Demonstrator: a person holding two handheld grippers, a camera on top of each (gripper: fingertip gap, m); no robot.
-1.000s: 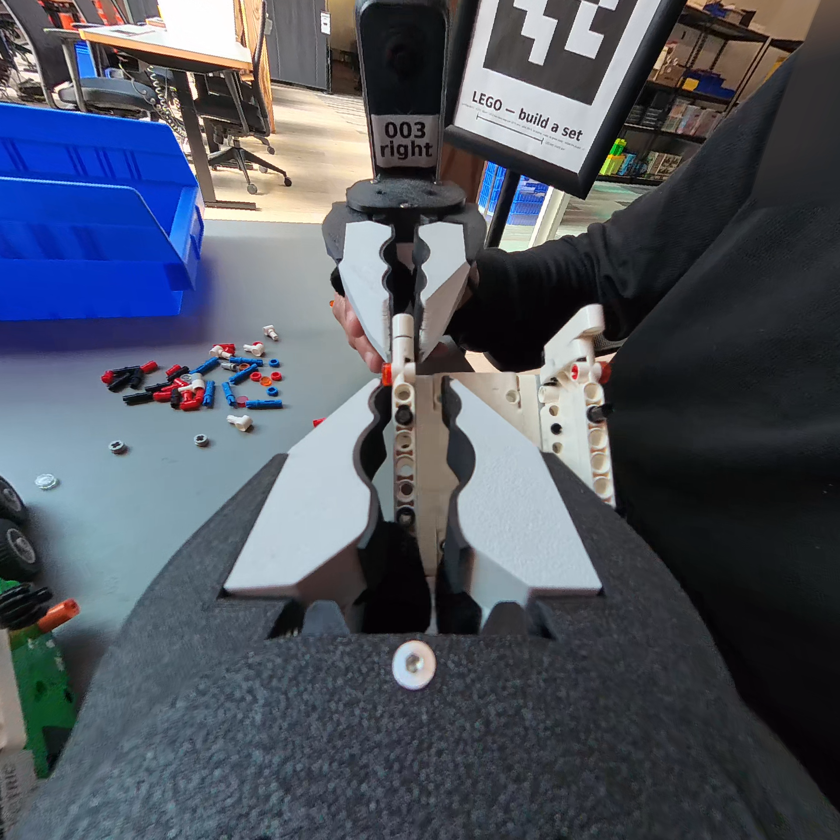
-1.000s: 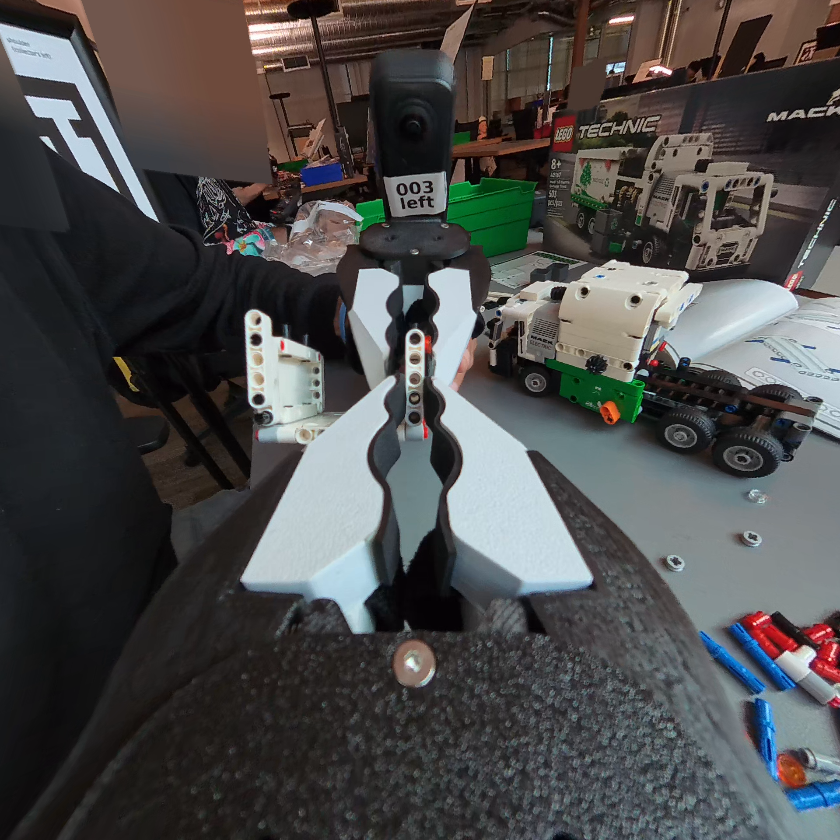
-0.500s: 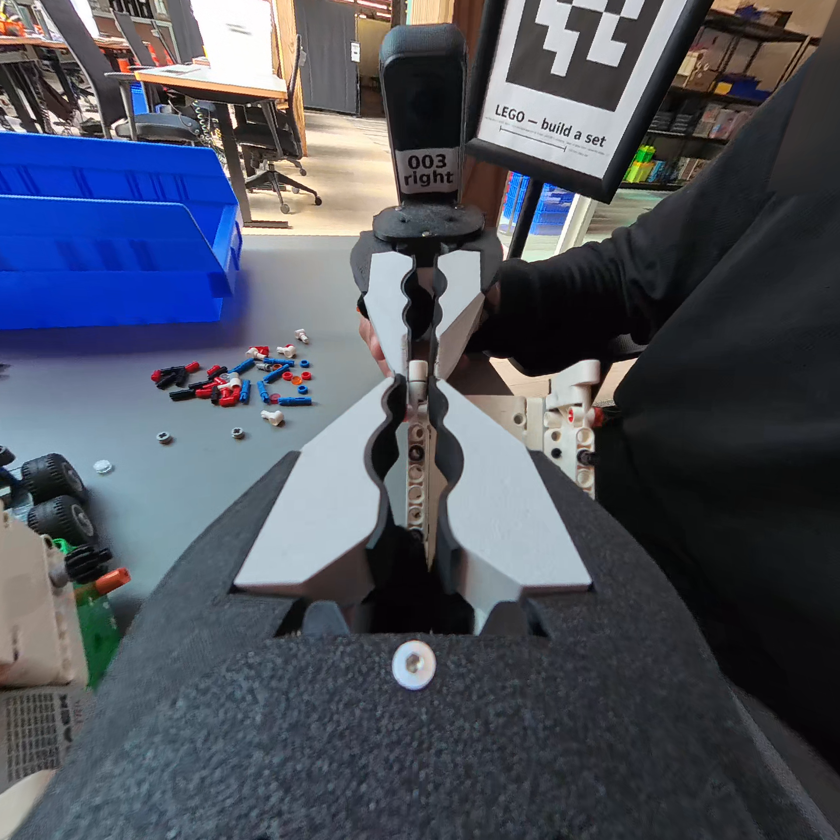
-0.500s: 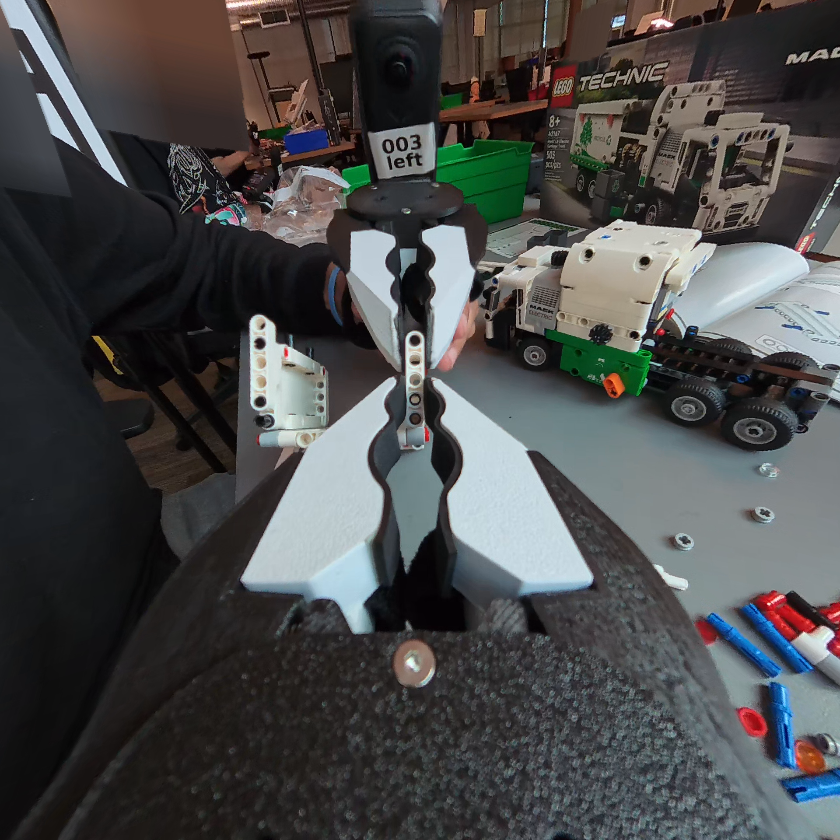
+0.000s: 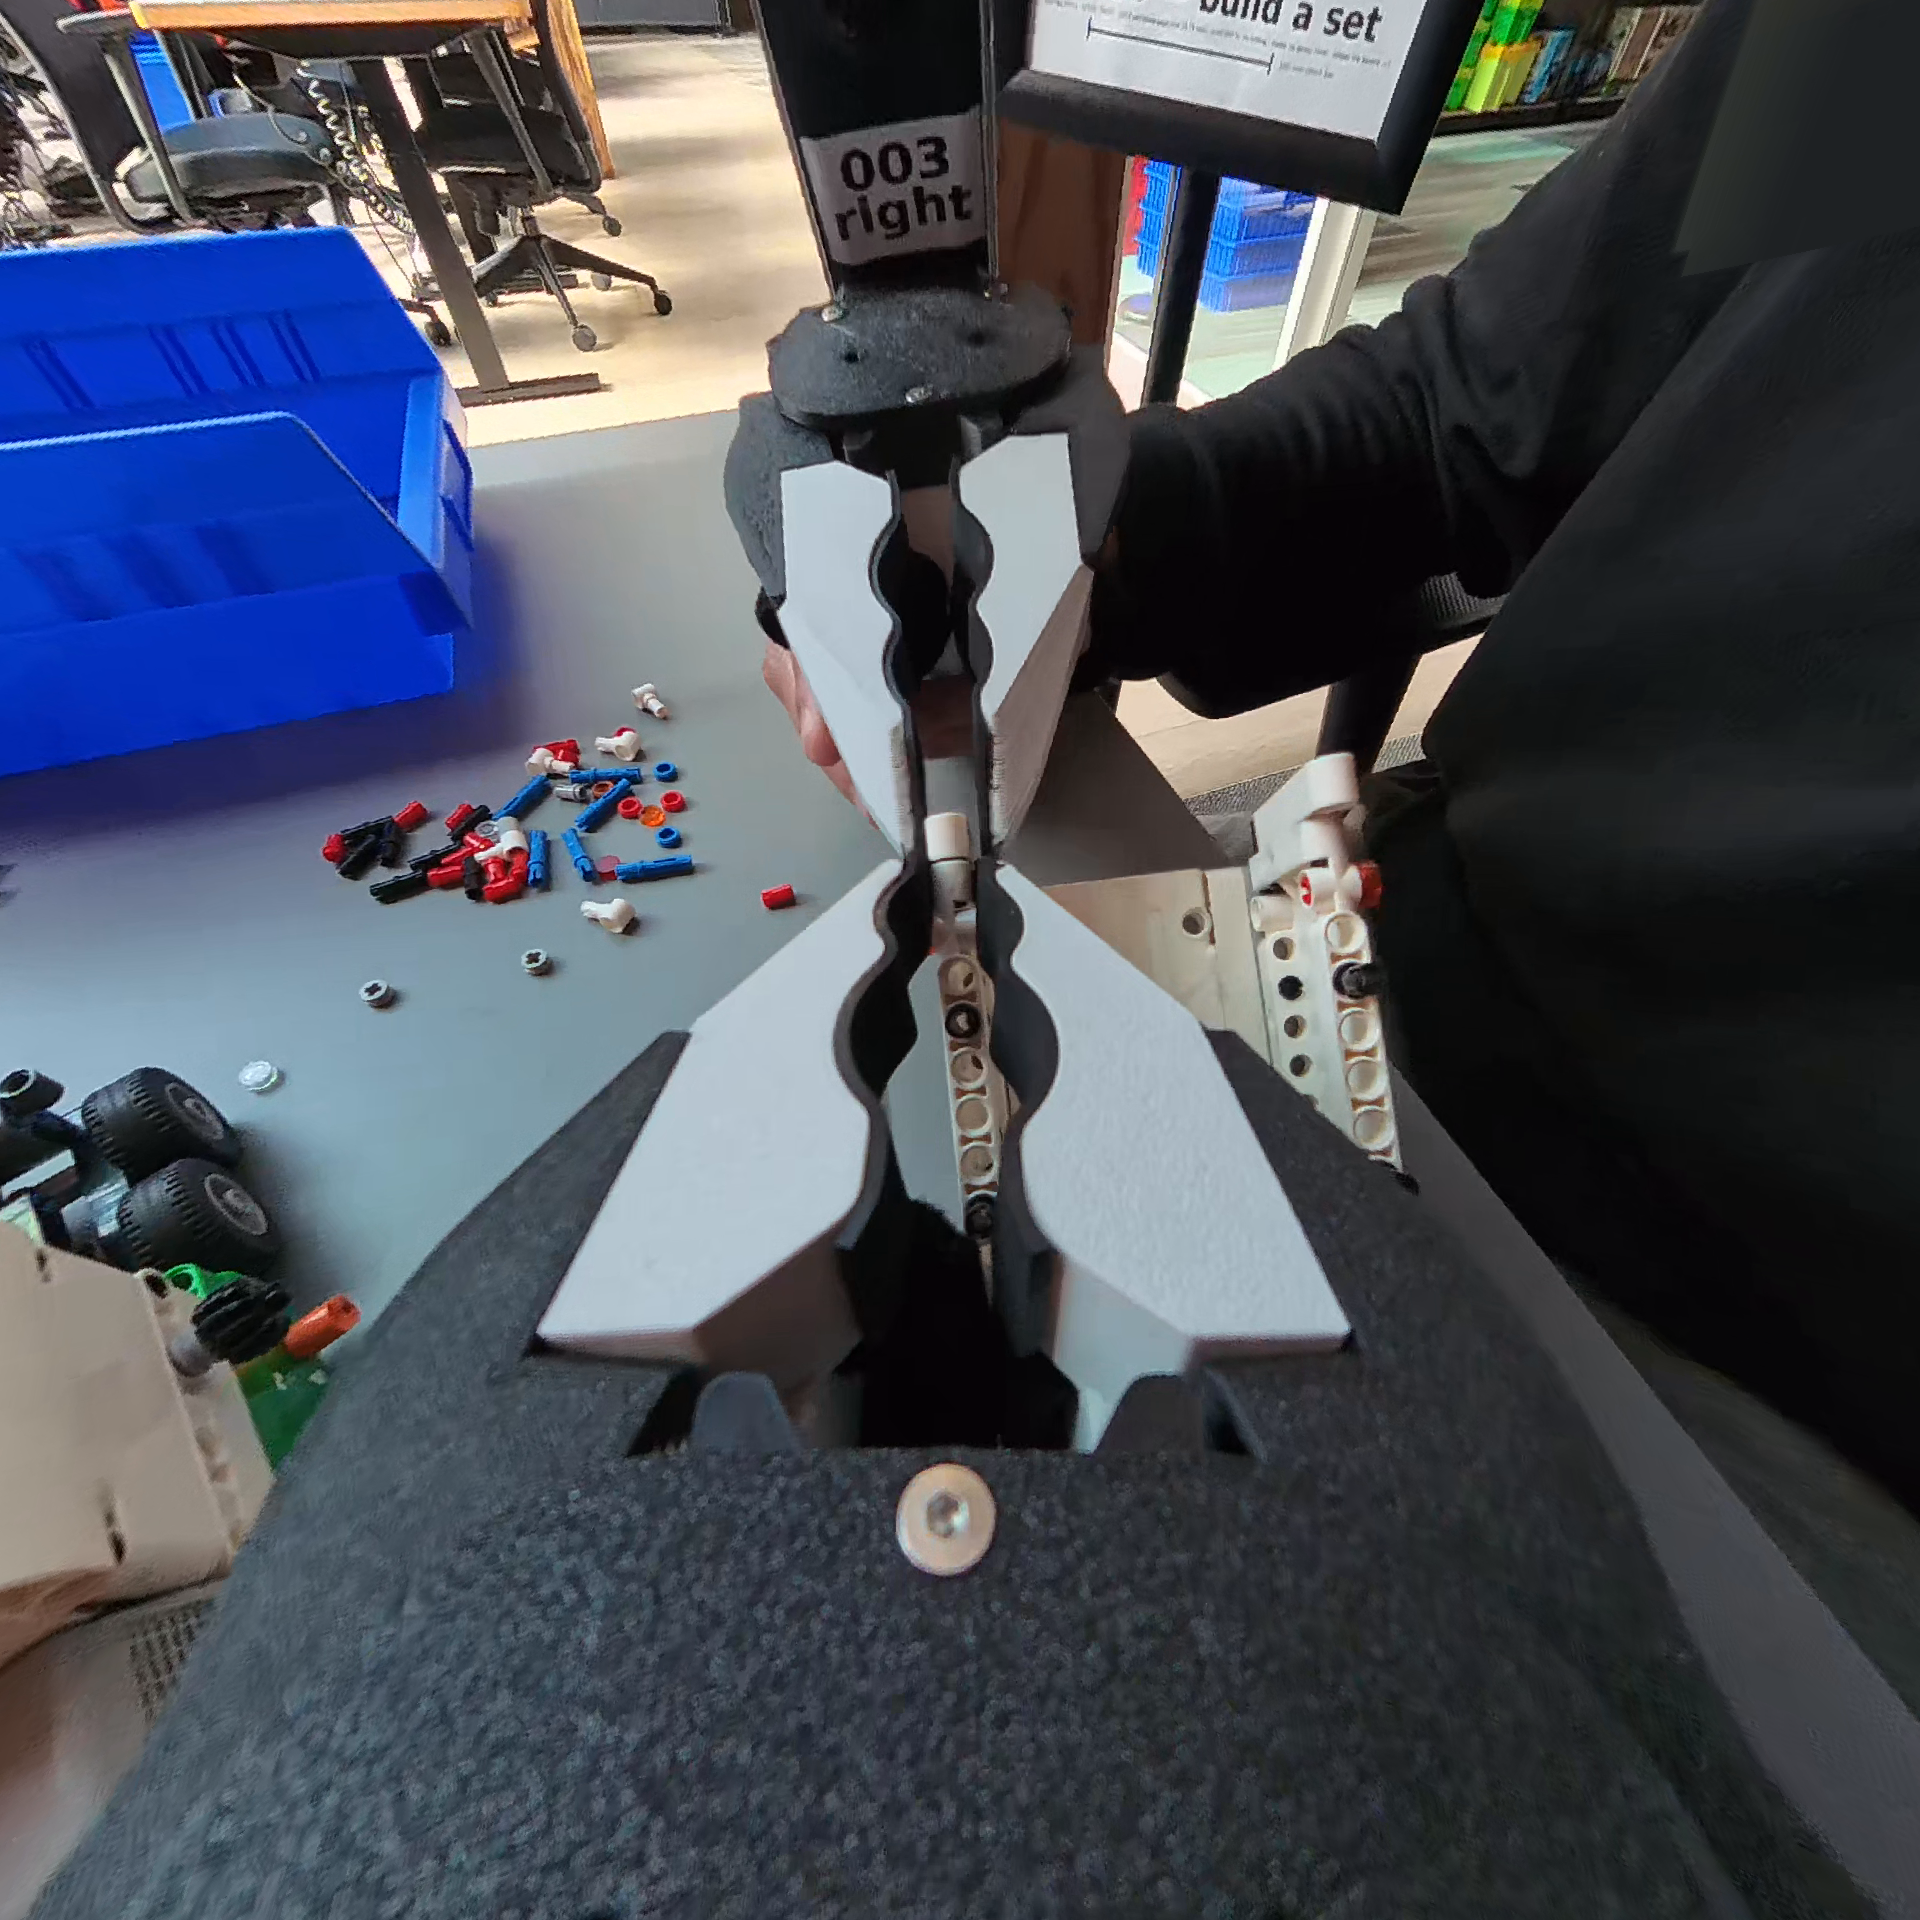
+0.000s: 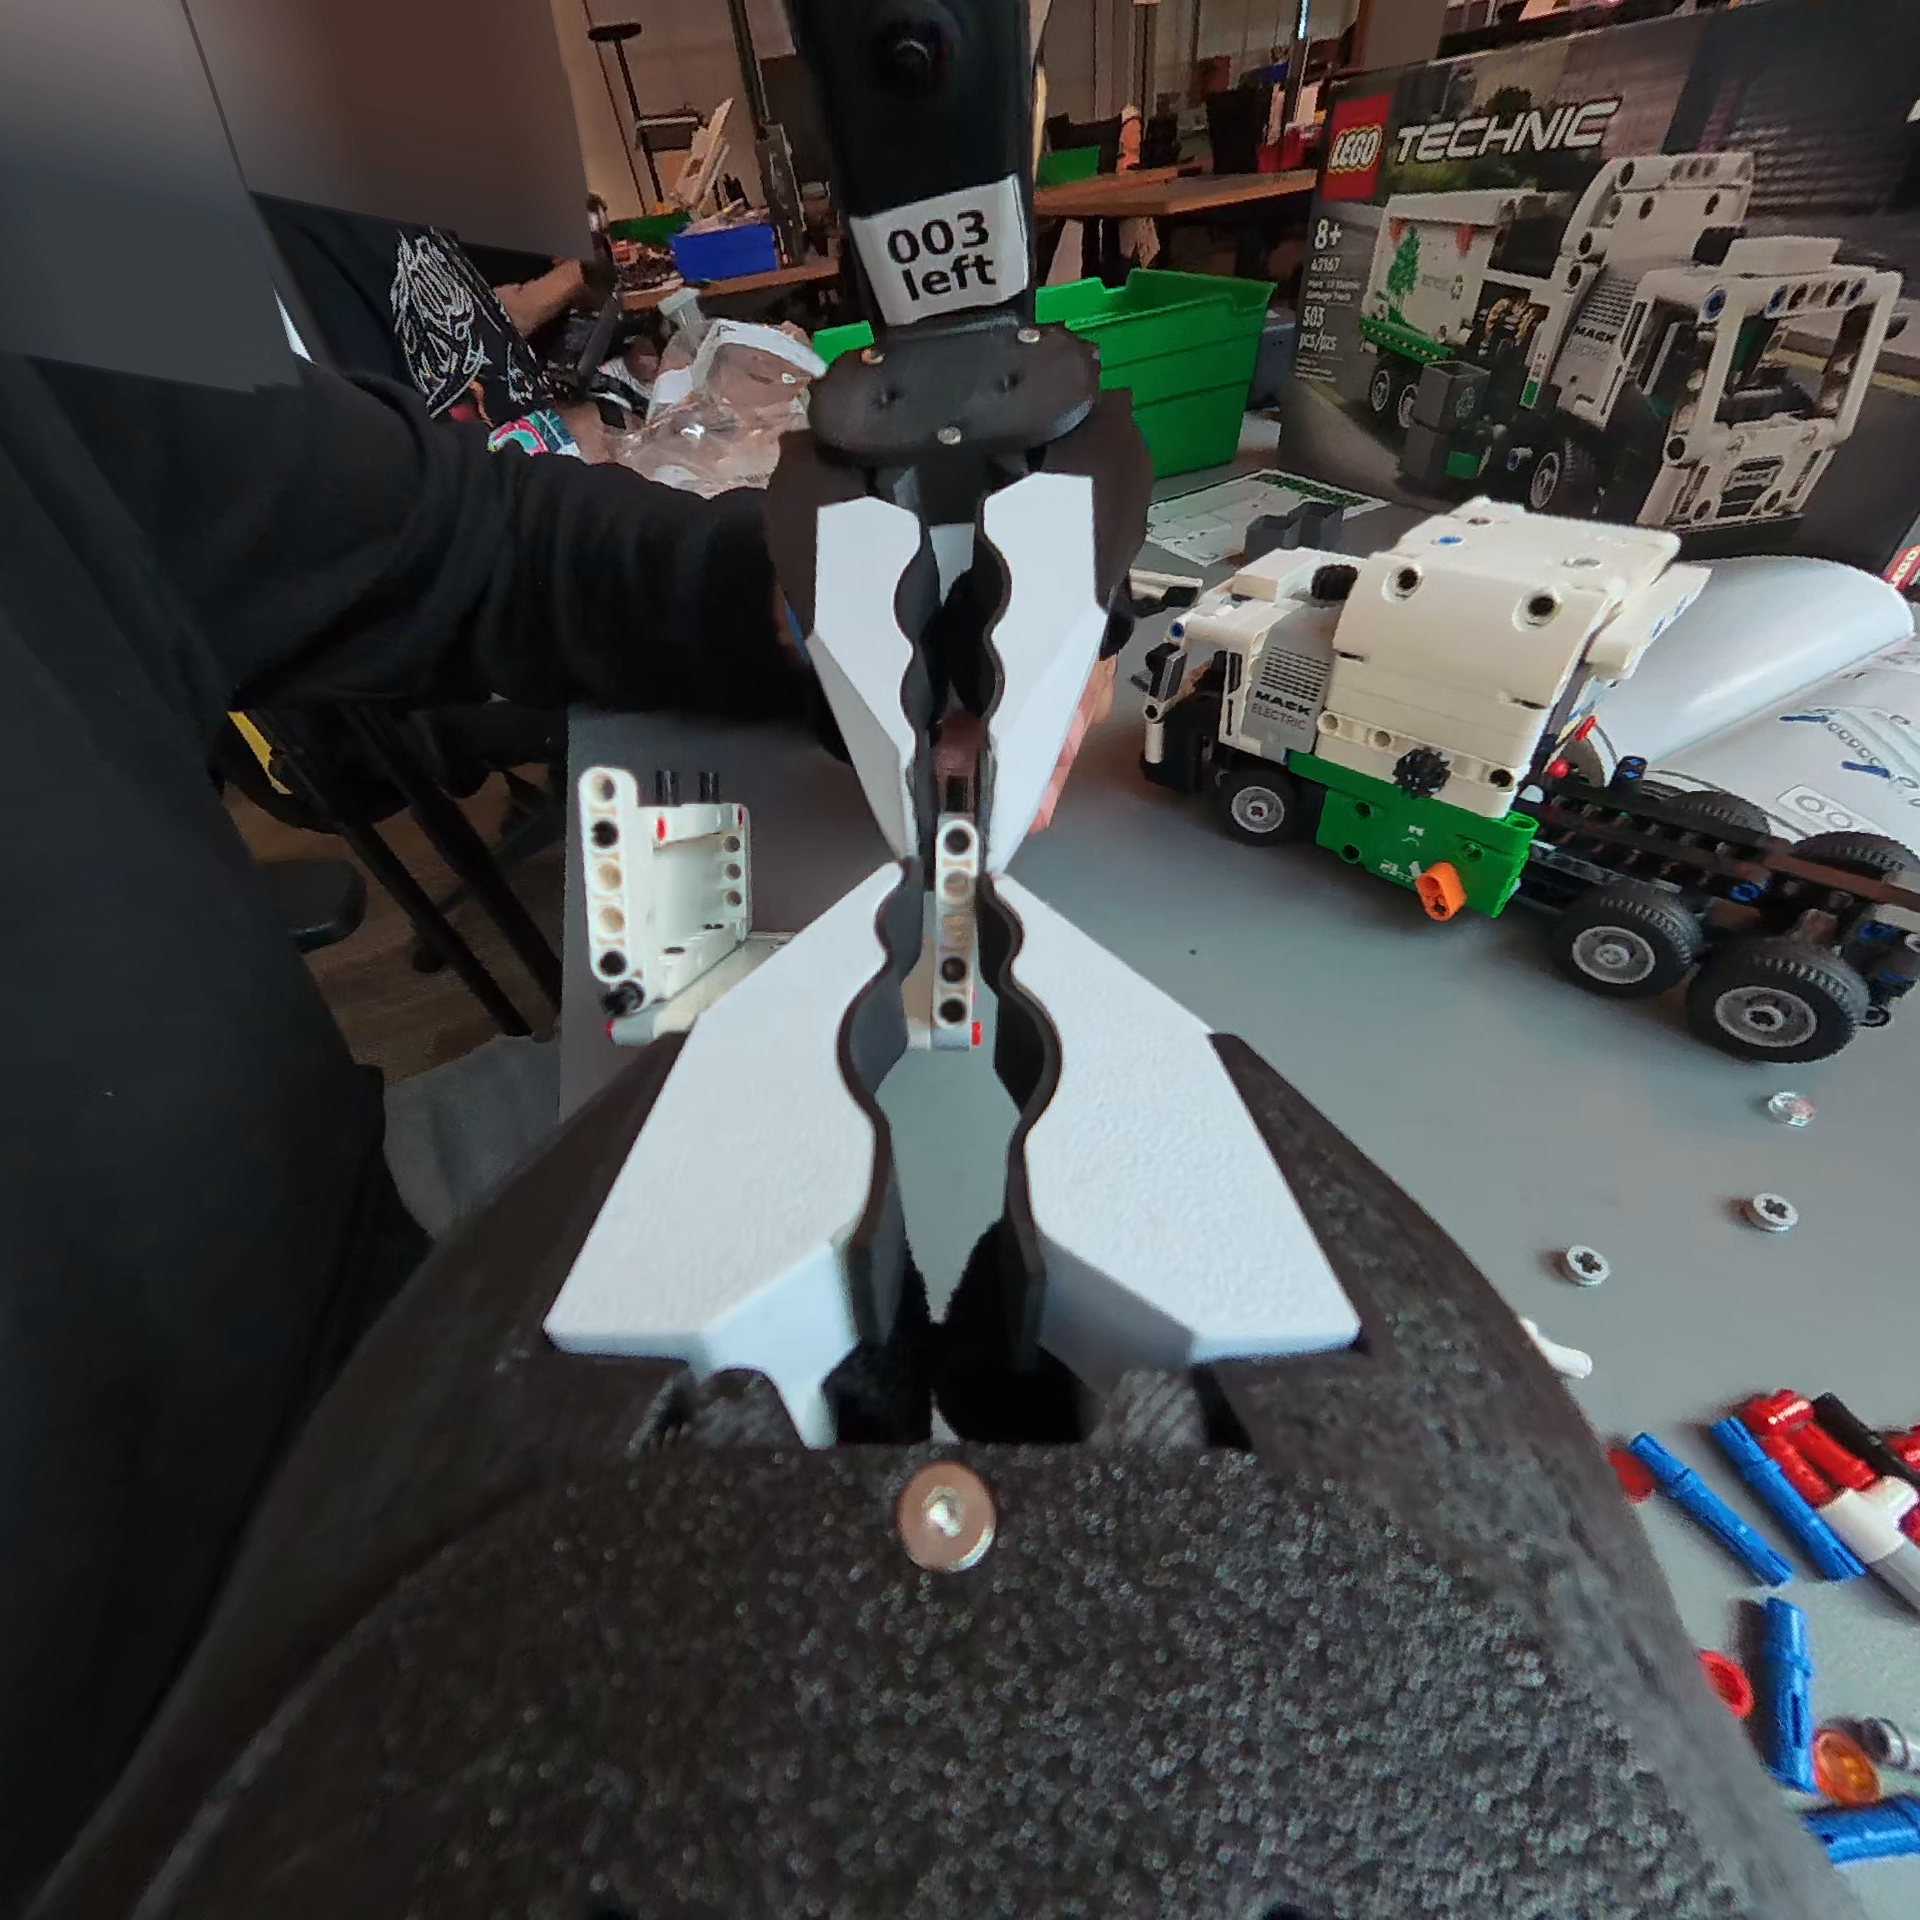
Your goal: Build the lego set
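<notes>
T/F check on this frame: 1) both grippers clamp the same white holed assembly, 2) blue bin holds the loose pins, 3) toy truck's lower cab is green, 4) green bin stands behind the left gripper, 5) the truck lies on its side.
1. True: left gripper and right gripper both pinch the white holed beam assembly.
2. False: the loose red, blue and black pins lie on the grey table, outside the blue plastic bin.
3. True: white toy truck.
4. True: green plastic bin.
5. False: on its wheels.

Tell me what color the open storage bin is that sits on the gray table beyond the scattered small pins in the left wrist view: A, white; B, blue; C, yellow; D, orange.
B: the storage bin behind the scattered pins on the gray table is solid blue.
</notes>
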